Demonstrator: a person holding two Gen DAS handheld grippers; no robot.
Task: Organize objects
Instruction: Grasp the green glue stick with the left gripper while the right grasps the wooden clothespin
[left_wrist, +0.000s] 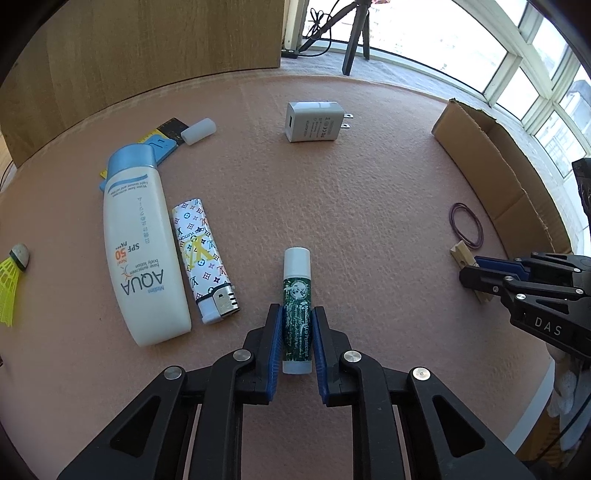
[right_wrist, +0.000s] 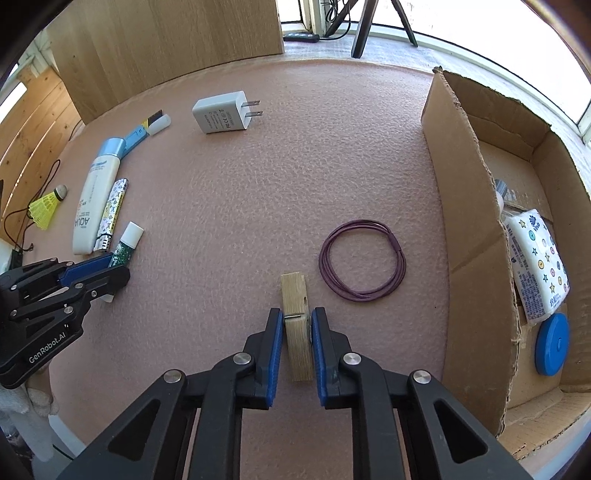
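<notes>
Pinching a green lip balm tube (left_wrist: 296, 314) lying on the pink mat (left_wrist: 351, 184), the left gripper (left_wrist: 297, 317) has its jaws pressed on its sides; the right gripper (right_wrist: 297, 321) clamps a wooden clothespin (right_wrist: 295, 325); purple bands (right_wrist: 364, 260) at one o'clock, cardboard box (right_wrist: 469, 221) at three.

A pink mat (right_wrist: 295, 177) covers the tabletop beneath a wooden panel (right_wrist: 166, 33). Beyond its far edge, black tripod legs (left_wrist: 356, 40) stand on the floor by sunlit windows (left_wrist: 532, 77), with cables (left_wrist: 317, 22) trailing beside them.
</notes>
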